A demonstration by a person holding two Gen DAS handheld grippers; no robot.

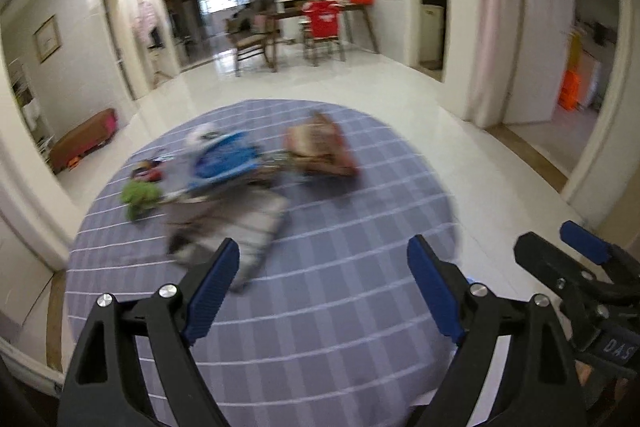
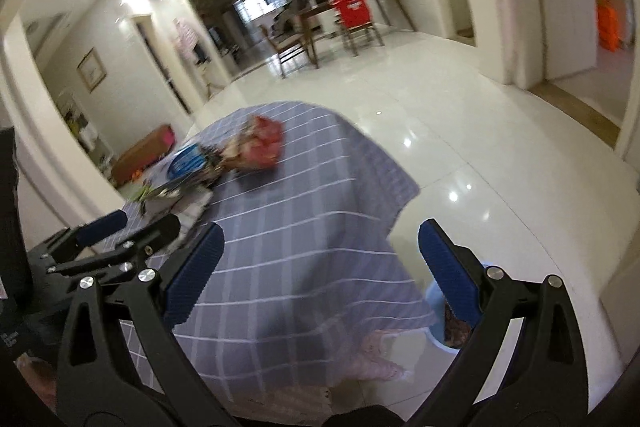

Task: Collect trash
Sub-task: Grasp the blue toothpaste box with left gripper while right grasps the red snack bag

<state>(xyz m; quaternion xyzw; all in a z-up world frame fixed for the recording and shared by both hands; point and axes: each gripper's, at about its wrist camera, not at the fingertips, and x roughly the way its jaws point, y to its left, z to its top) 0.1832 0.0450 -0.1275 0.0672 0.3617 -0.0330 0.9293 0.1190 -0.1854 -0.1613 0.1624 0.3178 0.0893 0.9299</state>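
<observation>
Left gripper (image 1: 323, 253) and right gripper (image 2: 320, 241): spread wide, empty, above the near part of the checked tablecloth (image 1: 340, 307). Farther on: grey wrapper (image 1: 236, 227), blue packet (image 1: 224, 161), green scrap (image 1: 140, 197), brown bag (image 1: 320, 151), all uncollected. Blue bin (image 2: 440, 311) on the floor, low beside the table; collection judged barely started.

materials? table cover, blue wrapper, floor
Table cover: woven cloth, matte; it drapes in soft folds over the edge in the right wrist view. Blue wrapper: probably plastic film with a slight sheen, crumpled, but too blurred to be sure. Floor: glossy tile, likely ceramic; it mirrors the ceiling lights and shows grout lines.
</observation>
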